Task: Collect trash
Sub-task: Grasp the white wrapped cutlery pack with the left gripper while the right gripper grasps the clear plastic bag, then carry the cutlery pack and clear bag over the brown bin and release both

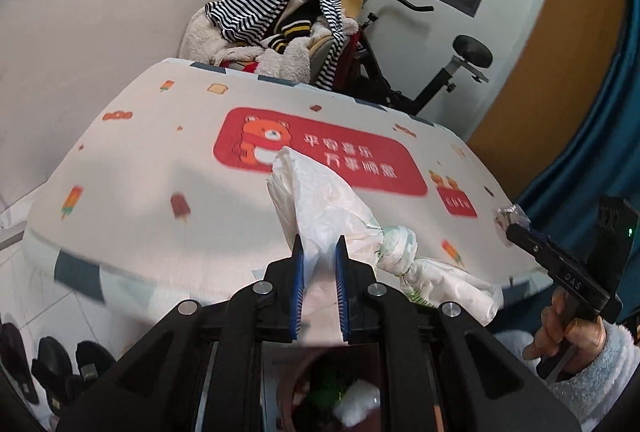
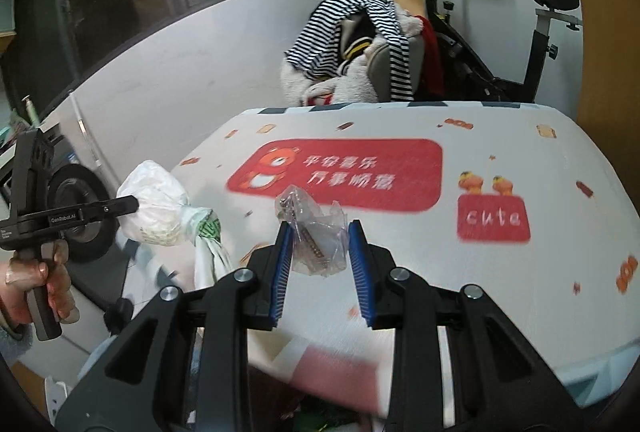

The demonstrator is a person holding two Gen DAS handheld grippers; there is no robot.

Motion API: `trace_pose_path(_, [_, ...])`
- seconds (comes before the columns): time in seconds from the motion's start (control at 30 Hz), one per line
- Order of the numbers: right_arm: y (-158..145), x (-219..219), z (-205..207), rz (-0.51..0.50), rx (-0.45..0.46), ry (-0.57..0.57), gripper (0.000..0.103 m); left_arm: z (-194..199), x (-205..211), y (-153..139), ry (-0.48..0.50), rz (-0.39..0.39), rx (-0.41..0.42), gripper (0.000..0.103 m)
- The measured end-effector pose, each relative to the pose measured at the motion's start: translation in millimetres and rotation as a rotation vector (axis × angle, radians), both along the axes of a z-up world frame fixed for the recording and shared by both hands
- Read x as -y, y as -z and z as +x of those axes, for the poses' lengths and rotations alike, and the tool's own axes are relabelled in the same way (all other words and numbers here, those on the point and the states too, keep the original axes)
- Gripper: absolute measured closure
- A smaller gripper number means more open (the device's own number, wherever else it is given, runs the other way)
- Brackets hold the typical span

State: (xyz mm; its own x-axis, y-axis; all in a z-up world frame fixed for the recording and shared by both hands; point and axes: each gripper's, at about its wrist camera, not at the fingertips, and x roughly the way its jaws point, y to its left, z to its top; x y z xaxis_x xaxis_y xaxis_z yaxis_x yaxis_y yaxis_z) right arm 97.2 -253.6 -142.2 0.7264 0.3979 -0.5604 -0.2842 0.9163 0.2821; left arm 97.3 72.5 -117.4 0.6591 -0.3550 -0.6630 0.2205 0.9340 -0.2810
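Table (image 2: 500, 312): covered by a white printed tablecloth (image 1: 160, 160) bearing a red bear panel (image 2: 336, 174); surface otherwise blurred.

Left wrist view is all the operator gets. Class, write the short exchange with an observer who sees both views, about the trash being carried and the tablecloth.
Operator: What do the right tongs hold?
Observer: The right tongs pinch a crumpled clear plastic wrapper between their blue pads.
Operator: I can't read the small red label on the cloth.
Observer: The small red label reads "cute".
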Motion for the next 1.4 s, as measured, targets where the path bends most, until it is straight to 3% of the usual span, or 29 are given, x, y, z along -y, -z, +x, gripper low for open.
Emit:
trace_pose_path(0.23, [0.7,-7.2,-50.6,0.017,0.007,-0.017,0.072,-61.1,13.7,17.6,0.07,0.037,-0.039,0.089])
trace_pose_path(0.47, [17.1,-9.6,-79.8,0.038,-0.015,-0.012,0.072,-91.9,29.0,50.7,0.109,0.109,-0.091,0.089])
trace_pose_path(0.83, [45.9,-9.5,-99.7,0.038,-0.07,0.001,0.072,-82.5,63.9,102.4,0.129,0.235,-0.156,0.086])
trace_pose_path(0.9, [46.2,-8.1,-101.0,0.042,-0.07,0.007,0.072,-79.7,71.6,106.8,0.153,0.223,-0.162,0.078])
trace_pose_path(1.0, [45.9,-5.8,-101.1,0.051,-0.071,0.013,0.072,-80.3,83.0,109.1,0.175,0.205,-0.144,0.047])
trace_pose_path(1.17, [53.1,-5.0,-104.2,0.092,-0.089,0.028,0.072,-82.3,83.1,102.9,0.145,0.178,-0.098,0.034])
trace_pose_path(1.33, [73.7,-13.9,-106.3,0.075,-0.148,0.011,0.072,-92.0,65.9,88.6,0.06,0.18,-0.036,0.014])
trace_pose_path(1.4, [79.3,-20.3,-106.0,0.058,-0.163,-0.005,0.072,-100.5,57.4,80.8,0.04,0.186,0.013,0.012])
